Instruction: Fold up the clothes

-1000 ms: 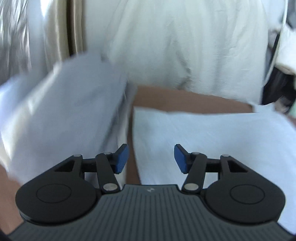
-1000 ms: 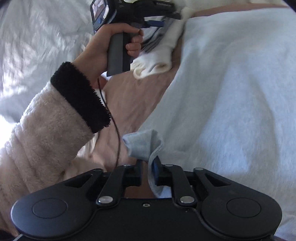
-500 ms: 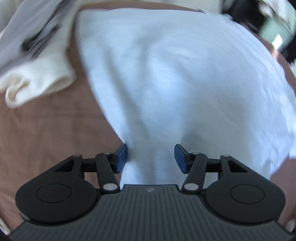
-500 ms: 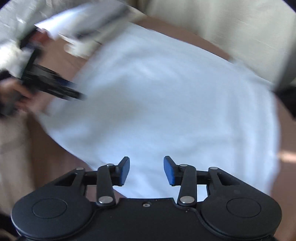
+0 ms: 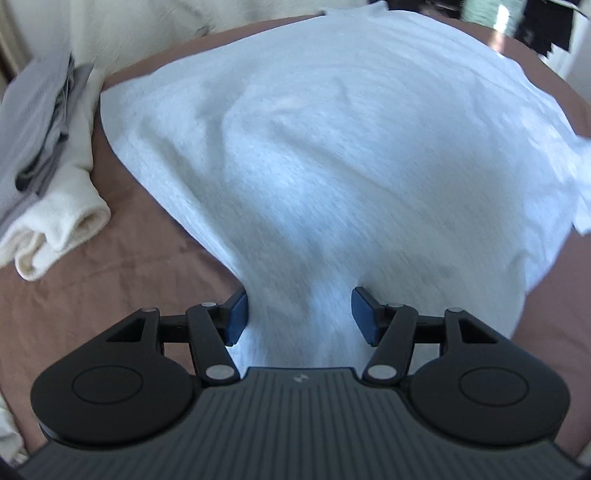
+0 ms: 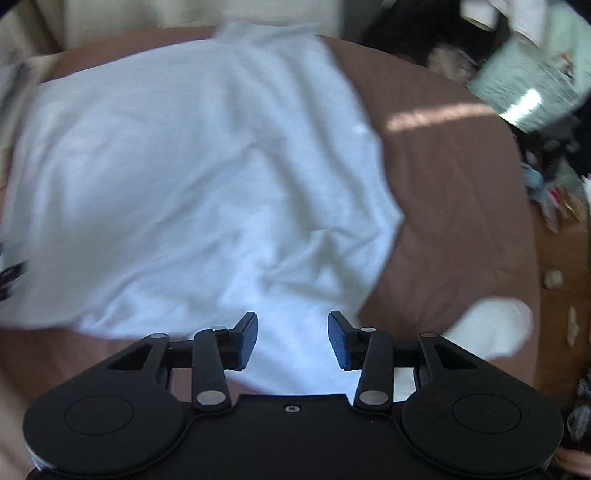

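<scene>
Nearest the left wrist camera, the left gripper [image 5: 298, 315] points steeply down over the near end of the pale blue garment [image 5: 332, 155]. Its jaws stand apart and have just been opening a little; cloth lies below the gap, and the blue pads [image 5: 236, 319] press on nothing. The garment lies spread on the brown bedsheet [image 5: 110, 280], narrowing toward the gripper and widening farther away. Left of the garment, just beside its far left corner, sits a folded cream garment [image 5: 62, 206] with a folded grey garment [image 5: 33, 122] on top of it. Beyond the garment's far edge hangs a cream curtain [image 5: 155, 26].

In the right wrist view, blurred by motion, the right gripper [image 6: 292, 339] hovers over the garment [image 6: 192, 177] near edge. Its jaws are apart and have just been opening, with nothing clamped between them. Bare bedsheet [image 6: 450, 192] shows right of the garment, and beyond that edge lies blurred clutter that cannot be identified.
</scene>
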The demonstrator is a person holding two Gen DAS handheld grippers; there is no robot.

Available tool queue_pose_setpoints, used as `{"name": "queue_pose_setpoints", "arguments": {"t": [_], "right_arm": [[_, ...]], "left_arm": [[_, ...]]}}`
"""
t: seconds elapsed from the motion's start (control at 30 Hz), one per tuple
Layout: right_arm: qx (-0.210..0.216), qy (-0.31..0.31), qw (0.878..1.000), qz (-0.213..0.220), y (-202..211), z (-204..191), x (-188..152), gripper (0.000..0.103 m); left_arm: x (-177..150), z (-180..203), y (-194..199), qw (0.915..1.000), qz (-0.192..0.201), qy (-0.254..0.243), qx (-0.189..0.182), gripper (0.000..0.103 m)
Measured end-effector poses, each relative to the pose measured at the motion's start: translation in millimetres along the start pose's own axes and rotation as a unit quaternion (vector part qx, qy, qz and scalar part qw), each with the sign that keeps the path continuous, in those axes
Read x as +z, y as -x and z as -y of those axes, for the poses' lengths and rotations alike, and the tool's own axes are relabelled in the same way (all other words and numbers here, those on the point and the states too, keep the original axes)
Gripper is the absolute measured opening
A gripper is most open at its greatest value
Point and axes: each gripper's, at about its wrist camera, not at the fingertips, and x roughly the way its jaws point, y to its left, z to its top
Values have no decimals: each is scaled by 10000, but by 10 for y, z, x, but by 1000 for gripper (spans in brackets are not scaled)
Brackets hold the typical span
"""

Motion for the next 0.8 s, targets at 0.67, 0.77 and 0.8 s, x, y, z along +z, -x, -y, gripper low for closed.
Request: {"name": "queue_pose_setpoints", "arguments": {"t": [0.67, 0.77, 0.8], "right_arm": [[999, -1011, 9876, 665, -901, 1235, -1052, 59], [1439, -994, 9839, 369, -1148, 1418, -1080, 59], [1600, -866, 9831, 209, -1223, 1422, -1083, 59]], "left_arm": [[46, 511, 311, 9702, 1279, -643, -1955, 55], [-1, 764, 260, 9641, 1288, -991, -2098, 56], [-31, 869, 242, 9634, 1251, -1182, -2055, 56]]}}
